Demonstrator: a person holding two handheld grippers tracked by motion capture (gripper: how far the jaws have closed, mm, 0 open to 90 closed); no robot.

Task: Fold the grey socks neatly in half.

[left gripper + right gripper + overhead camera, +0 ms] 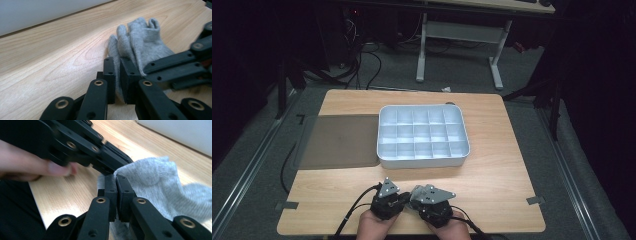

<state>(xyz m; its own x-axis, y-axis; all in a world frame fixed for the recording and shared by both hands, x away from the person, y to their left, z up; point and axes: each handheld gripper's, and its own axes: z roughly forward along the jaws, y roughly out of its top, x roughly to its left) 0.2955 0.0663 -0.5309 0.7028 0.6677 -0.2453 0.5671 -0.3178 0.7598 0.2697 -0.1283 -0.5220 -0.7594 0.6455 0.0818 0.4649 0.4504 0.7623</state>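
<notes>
Well, my left gripper (117,75) and right gripper (116,192) both pinch the unmarked grey sock (140,42). Pale wooden table (492,175), white compartment tray (422,134), dark room.

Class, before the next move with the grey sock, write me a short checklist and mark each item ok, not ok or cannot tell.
1. Left tongs shut on the grey sock: ok.
2. Right tongs shut on the sock too: ok.
3. Sock spread flat: not ok, bunched.
4. White divided tray within view, compartments bare: ok.
5. Tongs close together near the table edge: ok.
6. Second sock nearby: cannot tell.
</notes>
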